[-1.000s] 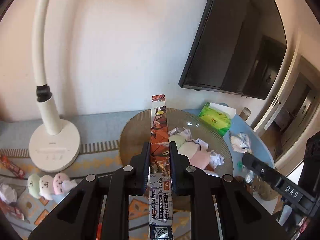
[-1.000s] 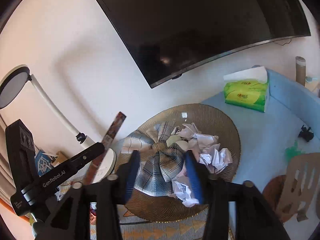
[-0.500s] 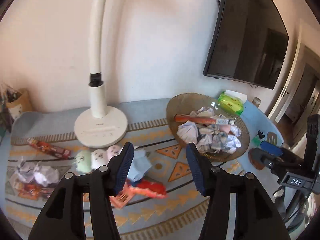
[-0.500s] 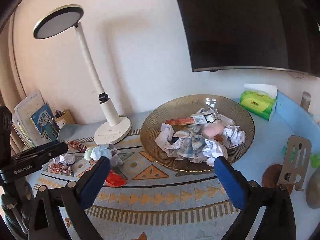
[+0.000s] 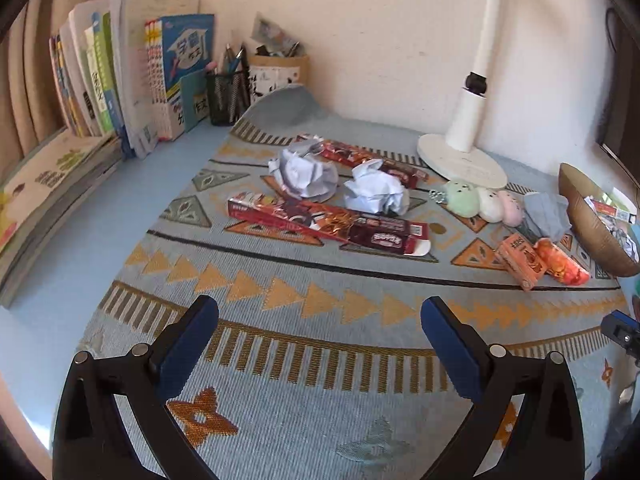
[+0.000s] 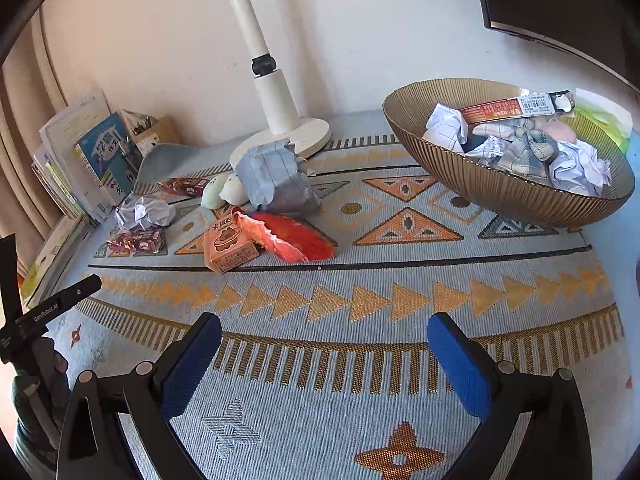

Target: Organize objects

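Across the lower half of both views, each claw hangs over bare patterned blue-and-orange woven mat (image 5: 320,360) with nothing between its blue pads: the left claw (image 5: 319,320) is on its way open and nearly spread full, the right claw (image 6: 324,336) stands wide. Neither has hold of anything.

What is left to tidy sits in the upper middle of the left view: a long red-and-brown foil snack box (image 5: 320,222), two crumpled white paper balls (image 5: 304,174) just behind it, and a second red snack box (image 5: 372,162) partly tucked under the paper. Toward the right edge lie three pastel plush blobs (image 5: 484,202), a folded grey cloth (image 5: 546,214), a small orange carton (image 6: 228,246) and a red-orange crinkled wrapper (image 6: 296,238) touching it. The ribbed bronze bowl (image 6: 500,190), upper right in the right view, is already heaped, with a long red packet (image 6: 516,106) resting across the pile and over the rim.

That is my worry. Another item dropped on the heap could nudge that packet, or a paper ball, over the edge. The long foil box looks slippery and, pinched off-centre, would likely swing and sweep the paper along. The two claws are near each other, and the white lamp base (image 5: 460,162) sits close behind the clutter, so a hasty reach might clip either.
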Tool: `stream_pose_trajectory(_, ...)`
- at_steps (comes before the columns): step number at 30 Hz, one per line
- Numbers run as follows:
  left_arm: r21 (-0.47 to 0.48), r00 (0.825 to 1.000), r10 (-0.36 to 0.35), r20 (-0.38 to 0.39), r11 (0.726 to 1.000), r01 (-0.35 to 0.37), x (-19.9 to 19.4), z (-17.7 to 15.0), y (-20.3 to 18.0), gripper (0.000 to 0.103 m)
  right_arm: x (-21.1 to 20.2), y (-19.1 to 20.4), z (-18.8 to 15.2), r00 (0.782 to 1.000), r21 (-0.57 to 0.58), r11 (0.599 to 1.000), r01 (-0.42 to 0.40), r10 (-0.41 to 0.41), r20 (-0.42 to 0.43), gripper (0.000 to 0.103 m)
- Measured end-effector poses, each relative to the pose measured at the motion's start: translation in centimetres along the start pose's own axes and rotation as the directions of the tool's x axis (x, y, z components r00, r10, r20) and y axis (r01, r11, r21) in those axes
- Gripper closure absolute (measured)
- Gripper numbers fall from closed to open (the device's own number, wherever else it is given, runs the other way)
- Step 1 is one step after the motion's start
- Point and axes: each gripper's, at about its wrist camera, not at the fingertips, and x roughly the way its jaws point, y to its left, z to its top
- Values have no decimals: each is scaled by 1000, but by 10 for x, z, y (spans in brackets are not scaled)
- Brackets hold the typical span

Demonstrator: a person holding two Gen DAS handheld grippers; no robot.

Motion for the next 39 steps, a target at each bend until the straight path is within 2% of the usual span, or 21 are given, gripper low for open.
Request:
stream_pose_trajectory(1, -44, 999, -16, -29, 999, 15, 6, 1, 6, 2, 2, 0, 0, 1000, 3, 1000, 12, -12, -9, 0)
stream_pose_trajectory(3, -93, 999, -53, -11, 994, 52, 5, 4, 14, 1, 7, 1, 0, 999, 7, 999, 36, -36, -27, 0)
stream_pose_trajectory(6, -144, 999, -37, -27, 989, 33, 8, 0, 21, 1, 12, 3, 1, 997, 1, 998, 65, -65, -46, 0)
stream_pose_trajectory(16, -169, 997, -7, -72, 986, -6, 14, 0, 23, 1, 11, 5, 0, 996, -9, 997, 77, -78, -41, 0)
stream_pose_trajectory(18, -225, 996, -25, -89, 974, 4, 20, 10, 31, 2, 12, 6, 0, 996, -13, 997, 72, -72, -45, 0)
stream_pose_trajectory(21, -356, 991, -65, -115, 934, 21, 37, 35, 44, 2, 12, 6, -1, 997, -15, 998, 66, -67, -45, 0)
stream_pose_trajectory(23, -386, 992, -22, -123, 922, -27, 54, 50, 44, 2, 11, 6, -2, 997, -14, 998, 64, -64, -40, 0)
stream_pose_trajectory(25, -362, 982, 82, -171, 922, -140, 76, 59, 37, 3, 11, 6, -2, 998, -14, 998, 58, -58, -36, 0)
stream_pose_trajectory(26, -360, 977, 109, -184, 917, -170, 85, 62, 35, 3, 10, 6, -2, 998, -15, 998, 54, -54, -34, 0)
stream_pose_trajectory(27, -352, 975, 155, -158, 914, -202, 86, 65, 30, 3, 10, 6, -2, 998, -16, 999, 51, -52, -33, 0)
stream_pose_trajectory(28, -341, 974, 180, -136, 915, -216, 88, 66, 25, 3, 9, 6, -3, 998, -17, 999, 49, -50, -31, 0)
stream_pose_trajectory(30, -296, 968, 187, -167, 927, -230, 98, 66, 15, 3, 9, 6, -3, 999, -19, 999, 43, -43, -32, 0)
stream_pose_trajectory(32, -224, 962, 215, -166, 942, -249, 99, 62, 5, 13, 8, 6, -3, 999, -18, 999, 41, -41, -27, 0)
stream_pose_trajectory(33, -185, 964, 213, -160, 952, -242, 97, 60, 0, 27, 7, 6, -4, 999, -17, 999, 40, -41, -23, 0)
stream_pose_trajectory(34, -140, 967, 204, -153, 964, -226, 93, 58, -3, 47, 6, 6, -4, 999, -16, 999, 40, -40, -19, 0)
stream_pose_trajectory(36, -53, 976, 142, -165, 987, -152, 82, 51, -7, 61, 5, 6, -4, 999, -14, 999, 39, -40, -14, 0)
stream_pose_trajectory(39, 42, 983, -5, -184, 999, 13, 56, 34, -6, 72, 4, 6, -3, 999, -14, 999, 37, -38, -13, 0)
